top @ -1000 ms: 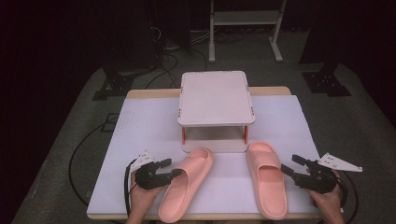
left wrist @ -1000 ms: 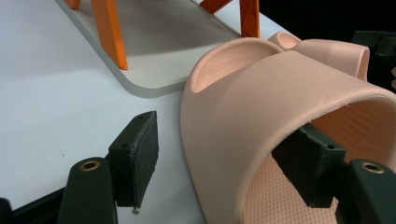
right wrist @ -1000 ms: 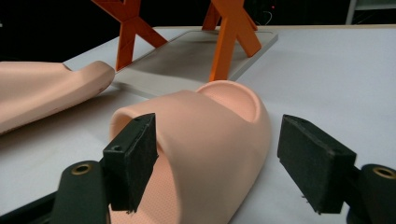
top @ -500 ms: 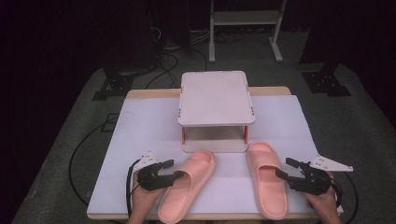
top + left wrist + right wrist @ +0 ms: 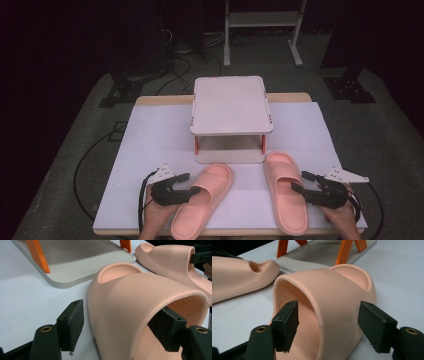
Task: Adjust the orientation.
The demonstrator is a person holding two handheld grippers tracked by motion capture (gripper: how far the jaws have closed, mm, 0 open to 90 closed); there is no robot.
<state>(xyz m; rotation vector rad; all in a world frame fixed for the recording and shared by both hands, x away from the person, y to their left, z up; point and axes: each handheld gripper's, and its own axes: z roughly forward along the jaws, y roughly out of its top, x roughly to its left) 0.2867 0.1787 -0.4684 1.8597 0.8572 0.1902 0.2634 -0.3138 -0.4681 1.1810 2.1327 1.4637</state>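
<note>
Pink foam slides light, soft, grippy; strap wall compresses under pinch.

Your left gripper (image 5: 120,340) straddles left slide (image 5: 202,200) strap wall: inner pad touching, outer apart, no pinch yet.

Your right gripper (image 5: 329,326) open around right slide (image 5: 324,302) strap, jaws just closing, both pads apart.

Pinch strap side walls low, near sole.

Two slippers lie on the bench (image 5: 150,130) — left slipper (image 5: 202,200), right slipper (image 5: 285,192). Behind them stands a small shelf (image 5: 231,102) — mid-bench.

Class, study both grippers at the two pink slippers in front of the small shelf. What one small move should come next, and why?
Probably close both grippers. The left gripper straddles the side wall of the left slipper, one pad inside, one outside, with a gap showing. The right gripper, whose jaws have just been closing, straddles the right slipper likewise, pads not yet pressing. Neither slipper is gripped, so lifting toward the shelf would fail.
</note>
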